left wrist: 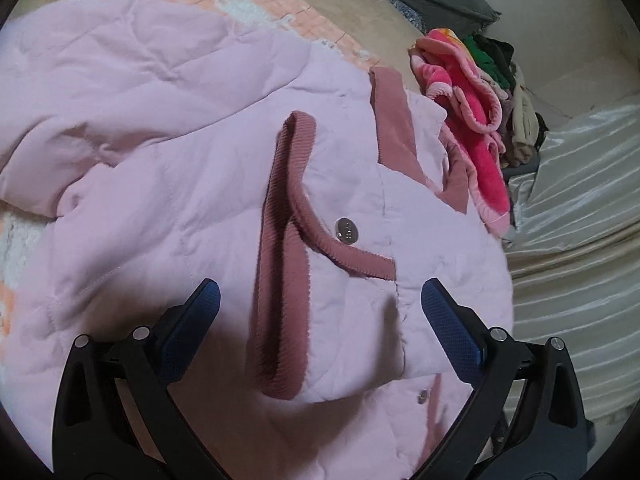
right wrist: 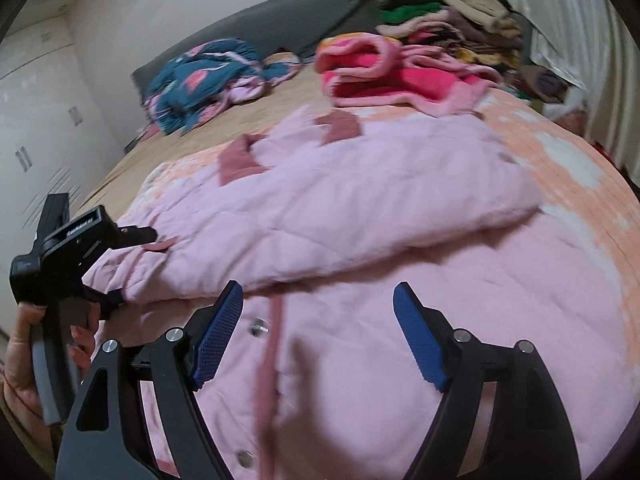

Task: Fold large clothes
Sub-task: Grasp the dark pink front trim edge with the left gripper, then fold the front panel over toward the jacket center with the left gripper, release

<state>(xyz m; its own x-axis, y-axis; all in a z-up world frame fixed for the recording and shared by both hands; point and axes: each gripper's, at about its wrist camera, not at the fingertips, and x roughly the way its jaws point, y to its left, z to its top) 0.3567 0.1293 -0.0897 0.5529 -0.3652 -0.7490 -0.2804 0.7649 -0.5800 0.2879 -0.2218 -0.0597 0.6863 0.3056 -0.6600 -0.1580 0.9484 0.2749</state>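
left gripper: jaws spread wide, nothing pinched. It hangs right over the pink jacket, and the blue pads don't look like they're pressing the cloth, though honestly I can't tell how much air is under them.

what sits between the left jaws: the ribbed cuff of a sleeve folded across the jacket front. The cuff's long axis runs straight away from the gripper, so the jaws straddle it sideways, which seems fine for a pinch.

right gripper: also wide open and empty, over the jacket's lower front near a snap button and the dusty-rose front trim. Picture is smeary there, so no call on contact.

which hand is closer: in the right wrist view the left gripper's body, held in the person's hand, sits at the jacket's edge by the cuff end of the sleeve. My guess is the left takes the cuff.

where the jacket is: flat on the peach blanket on the bed, sleeve lying crosswise over the body, collar end pointing away.

farther back: bright pink fleece, then a stack of folded clothes and a blue patterned garment, all well apart from the jacket.
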